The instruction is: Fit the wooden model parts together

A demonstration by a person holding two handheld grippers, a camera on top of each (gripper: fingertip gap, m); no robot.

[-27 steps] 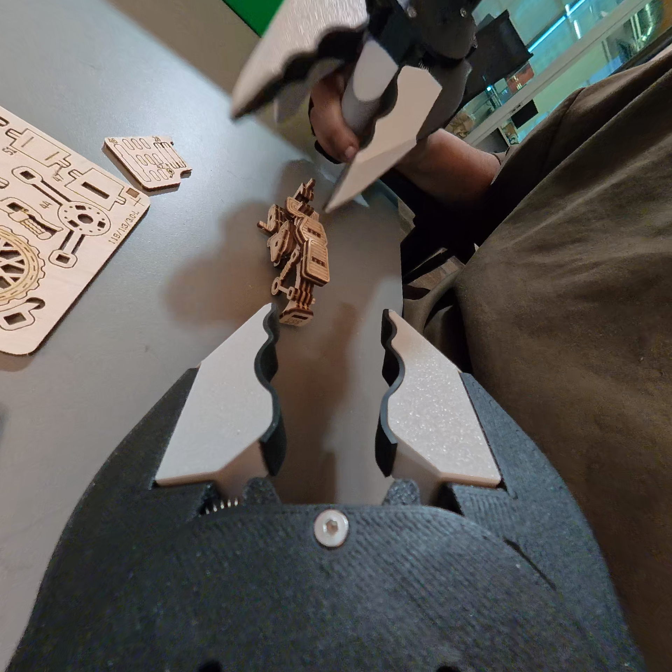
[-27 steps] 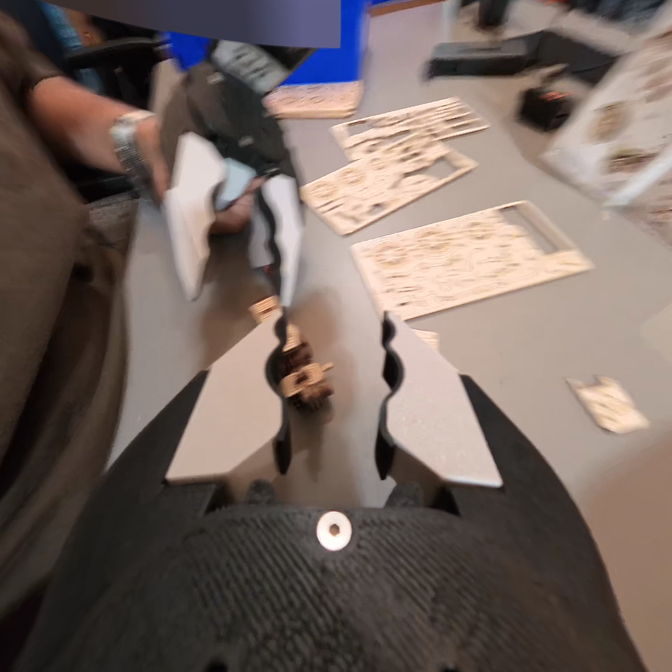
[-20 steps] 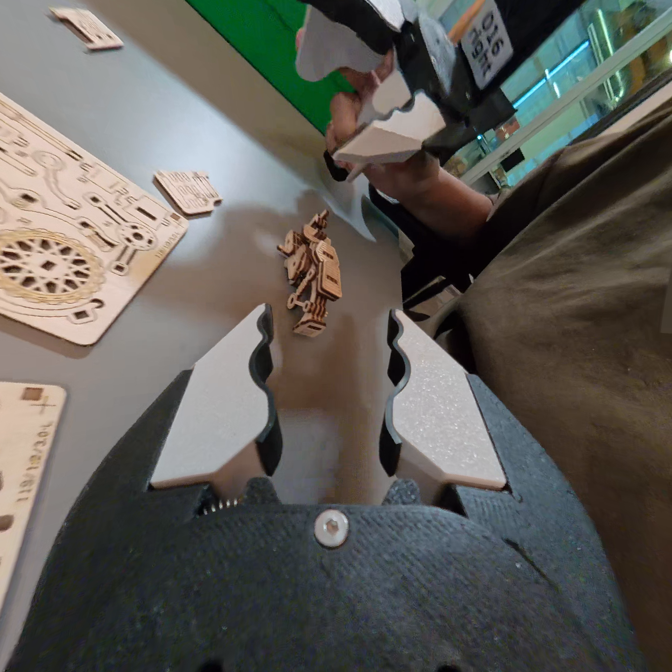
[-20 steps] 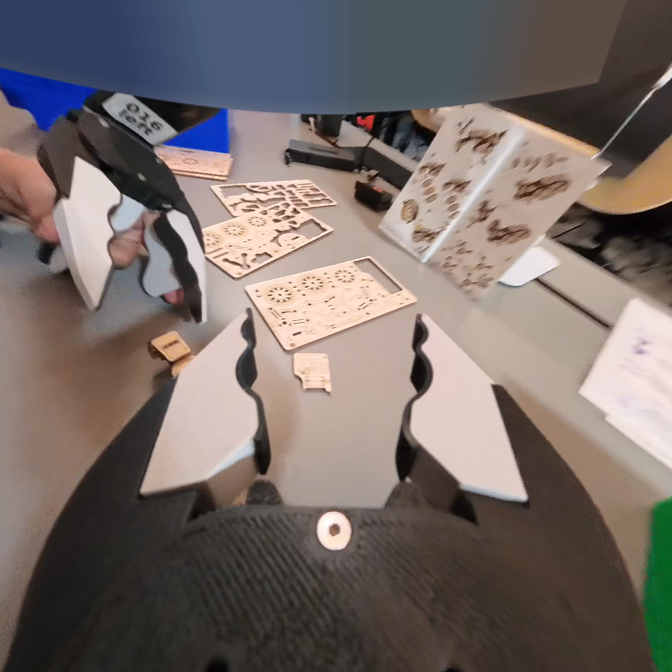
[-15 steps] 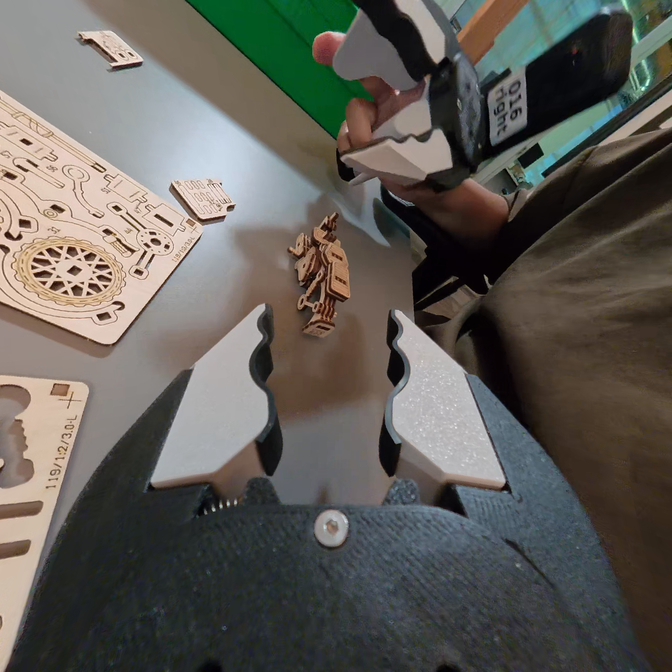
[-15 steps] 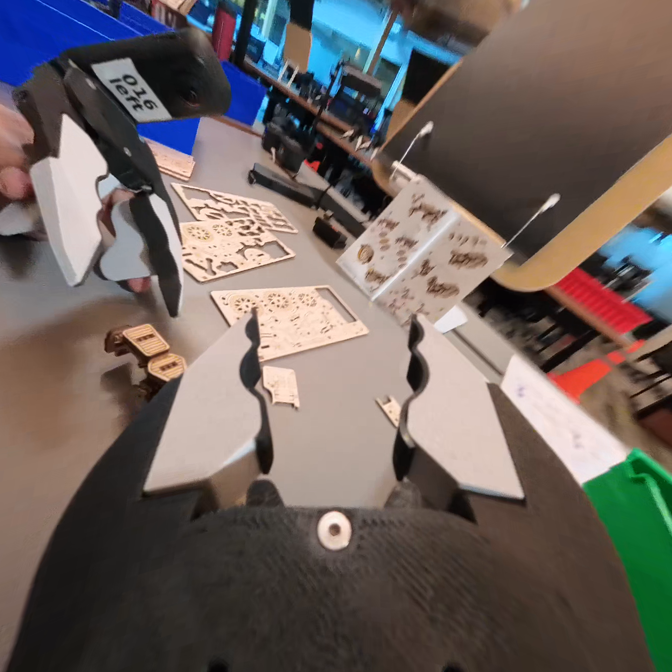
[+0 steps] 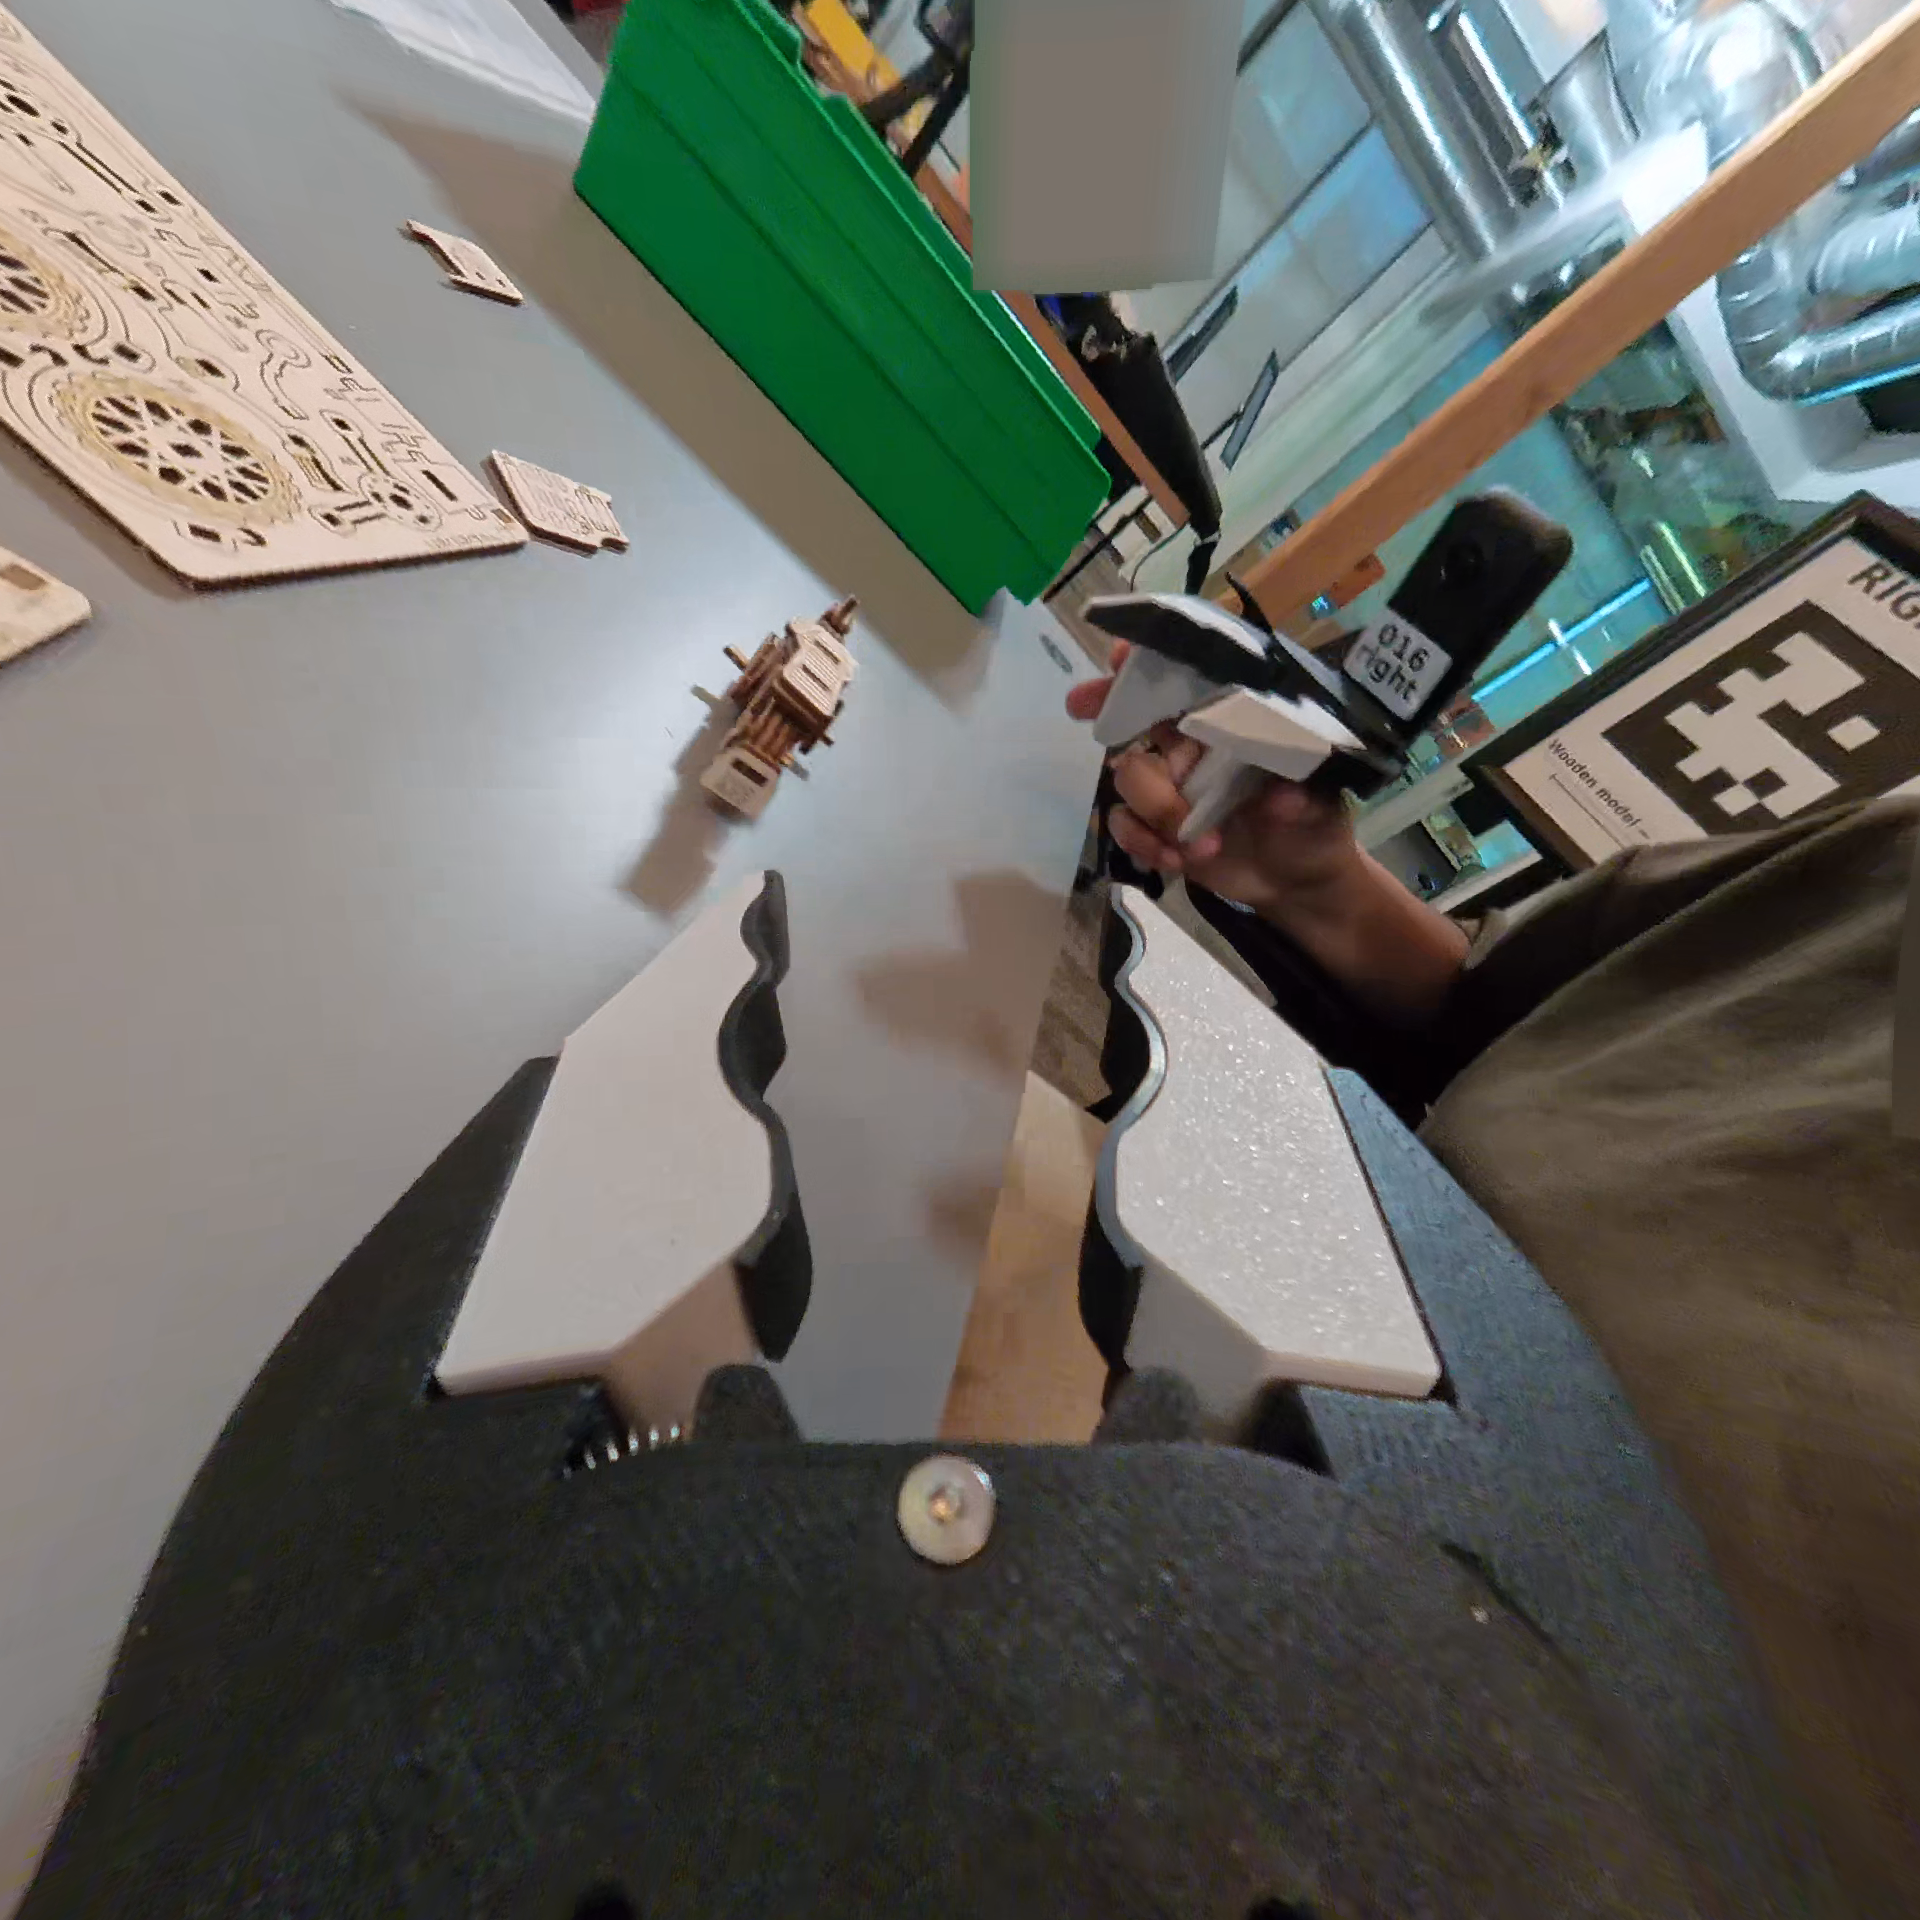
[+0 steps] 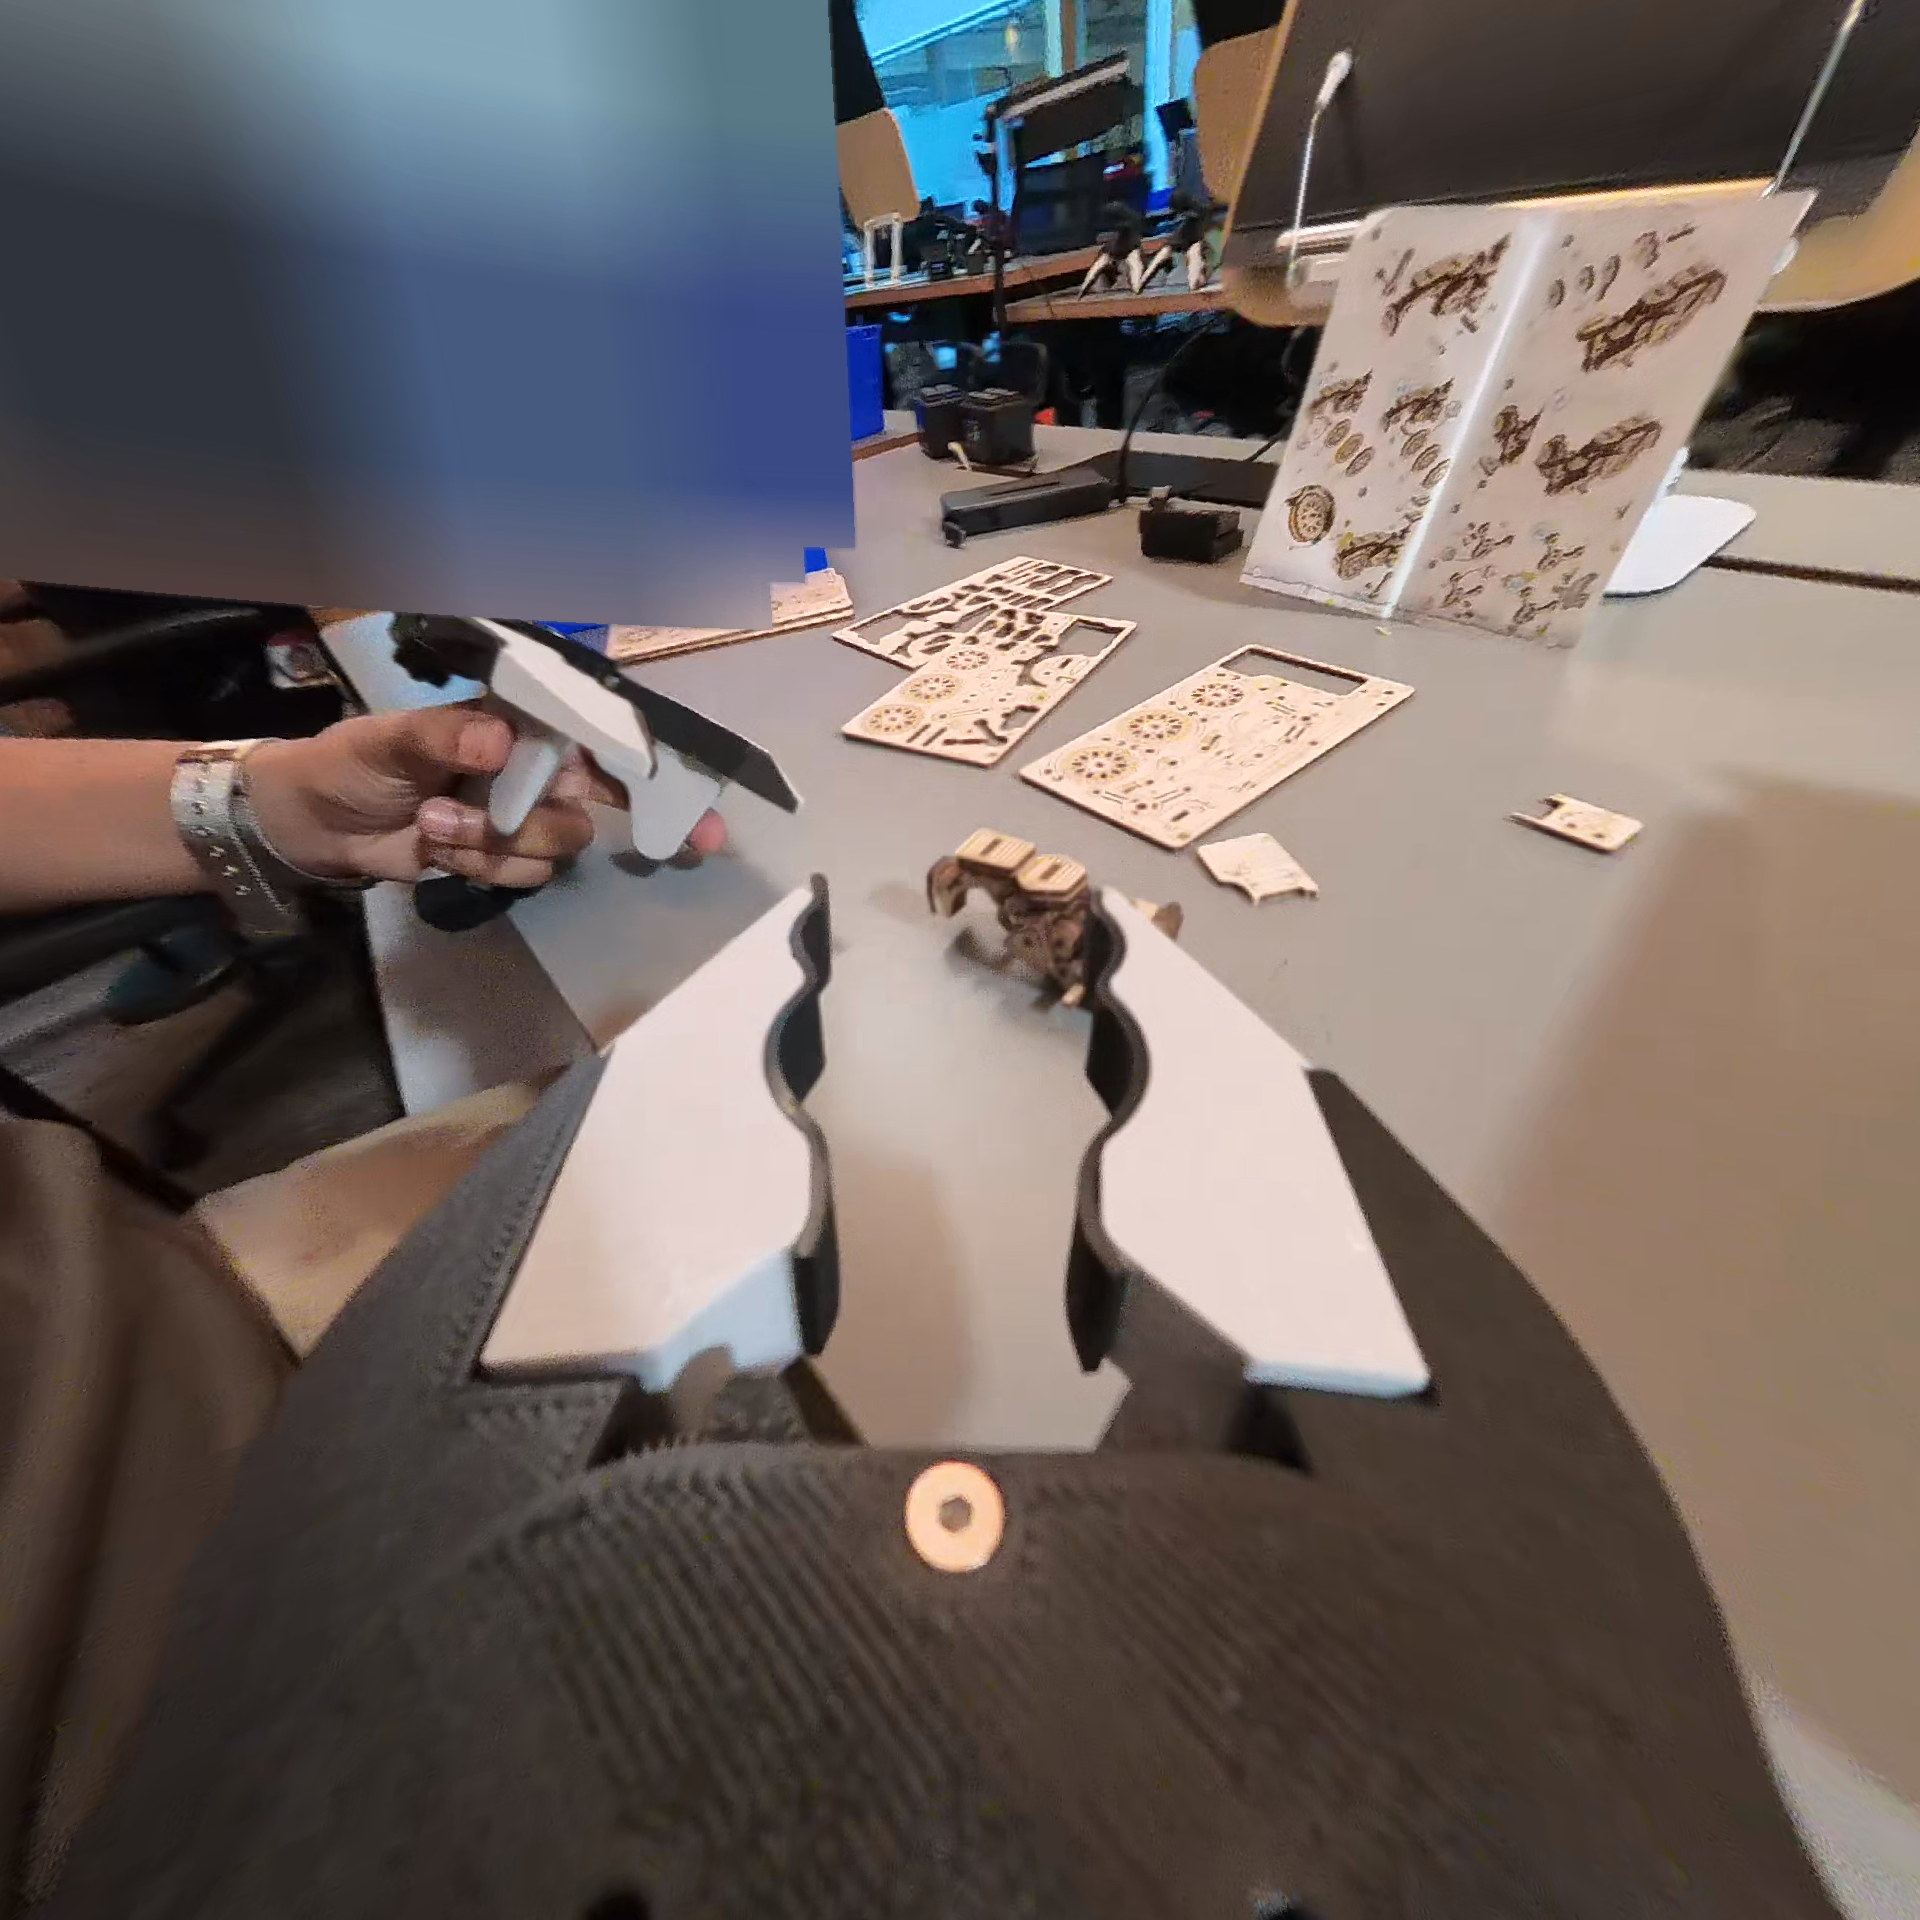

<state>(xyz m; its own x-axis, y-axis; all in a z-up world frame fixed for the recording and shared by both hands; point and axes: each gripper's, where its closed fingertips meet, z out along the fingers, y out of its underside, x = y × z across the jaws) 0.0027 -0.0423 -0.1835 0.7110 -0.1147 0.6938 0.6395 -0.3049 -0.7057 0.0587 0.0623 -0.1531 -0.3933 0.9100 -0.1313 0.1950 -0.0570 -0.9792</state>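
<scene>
Both claws released, empty: left claw (image 7: 940, 914), right claw (image 8: 961, 914). Slatted laser-cut wooden model (image 8: 1023, 914) on matte grey table (image 8: 1455, 1039).

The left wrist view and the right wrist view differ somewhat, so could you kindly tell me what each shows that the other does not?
Only the left wrist view shows the green bin and the right gripper from outside. Only the right wrist view shows the folded instruction sheet, the black devices behind the sheets, and the left gripper from outside. Both show the grey table, the small wooden model lying free on it, the wooden part sheets, and open, empty grippers.
</scene>
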